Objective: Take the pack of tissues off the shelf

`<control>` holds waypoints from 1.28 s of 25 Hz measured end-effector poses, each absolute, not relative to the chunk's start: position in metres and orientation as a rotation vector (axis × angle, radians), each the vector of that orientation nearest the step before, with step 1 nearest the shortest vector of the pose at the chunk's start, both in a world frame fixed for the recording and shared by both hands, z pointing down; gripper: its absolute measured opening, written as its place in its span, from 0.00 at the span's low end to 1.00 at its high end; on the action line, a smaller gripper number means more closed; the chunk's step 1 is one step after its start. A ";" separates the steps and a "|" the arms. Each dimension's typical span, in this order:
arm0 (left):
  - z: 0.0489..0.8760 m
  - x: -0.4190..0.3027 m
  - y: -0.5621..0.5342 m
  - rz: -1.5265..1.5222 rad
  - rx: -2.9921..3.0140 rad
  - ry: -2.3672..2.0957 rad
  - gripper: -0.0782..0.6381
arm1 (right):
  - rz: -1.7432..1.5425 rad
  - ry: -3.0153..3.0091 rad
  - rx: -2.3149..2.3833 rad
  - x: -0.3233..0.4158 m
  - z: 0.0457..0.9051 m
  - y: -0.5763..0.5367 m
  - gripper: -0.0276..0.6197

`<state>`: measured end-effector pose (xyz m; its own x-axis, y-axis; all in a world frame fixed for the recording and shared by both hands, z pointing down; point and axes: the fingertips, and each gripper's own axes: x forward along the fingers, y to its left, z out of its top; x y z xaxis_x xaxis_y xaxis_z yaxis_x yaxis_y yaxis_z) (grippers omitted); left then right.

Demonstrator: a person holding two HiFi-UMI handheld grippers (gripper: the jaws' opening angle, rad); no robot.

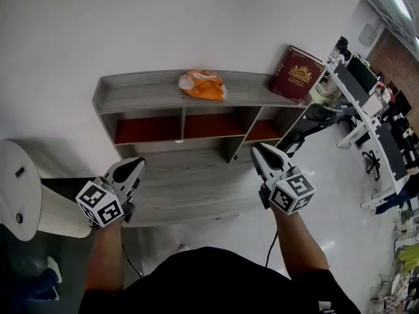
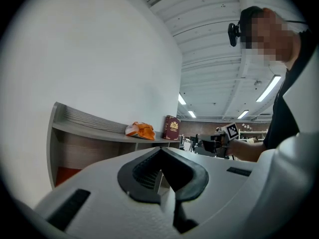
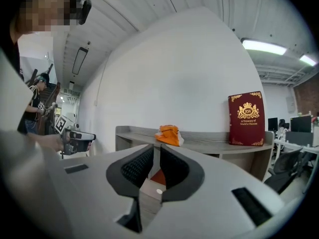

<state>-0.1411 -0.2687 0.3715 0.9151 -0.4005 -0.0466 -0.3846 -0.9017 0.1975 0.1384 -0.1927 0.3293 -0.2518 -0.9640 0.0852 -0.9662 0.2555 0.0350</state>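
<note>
Orange-wrapped, one pack of tissues (image 1: pixel 203 85) is seen lying on the top board of a grey wooden shelf (image 1: pixel 141 95), about midway along its length and well away from both end corners. One dark red book (image 1: pixel 298 74) with a gold crest is stood at the right end of the same board, its back to the white wall, well apart from the pack. Under the top board three open compartments are counted, each lined in red: a left one (image 1: pixel 148 129), a middle one (image 1: pixel 211 126) and a right one (image 1: pixel 265 131). Two grippers are held level in front of the shelf, out beyond its front edge and touching nothing on it. The left gripper (image 1: pixel 133 165) is held off the left half, and its jaws are seen brought together at the tips with nothing between them. The right gripper (image 1: pixel 260 153) is held off the right half; its jaws are drawn almost together, only a thin slit being left, and nothing is gripped. One marker cube is carried on each gripper. One white rounded object (image 1: pixel 16 188) is seen at the left of the shelf, and office desks (image 1: pixel 366 103) are ranged far to the right.
</note>
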 end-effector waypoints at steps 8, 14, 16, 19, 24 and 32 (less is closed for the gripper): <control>0.374 -0.153 -0.291 -0.135 2.877 -0.588 0.13 | -0.027 -2.375 1.909 0.141 0.308 -0.214 0.12; 0.373 -0.147 -0.298 -0.129 2.870 -0.596 0.13 | -0.049 -2.368 1.939 0.156 0.299 -0.221 0.12; 0.372 -0.141 -0.298 -0.121 2.873 -0.604 0.13 | -0.049 -2.384 1.926 0.158 0.298 -0.223 0.12; 0.367 -0.130 -0.295 -0.118 2.888 -0.622 0.13 | -0.062 -2.415 1.887 0.162 0.298 -0.226 0.12; 0.356 -0.119 -0.283 -0.124 2.899 -0.686 0.13 | -0.078 -2.486 1.809 0.170 0.295 -0.232 0.12; 0.338 -0.107 -0.278 -0.130 2.907 -0.793 0.13 | -0.115 -2.548 1.690 0.188 0.286 -0.251 0.12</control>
<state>-0.1066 -0.2781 0.3377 0.8587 -0.5100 -0.0500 -0.4992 -0.8546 0.1430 0.1876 -0.2507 0.2863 -0.3875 -0.9215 0.0261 -0.9154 0.3880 0.1076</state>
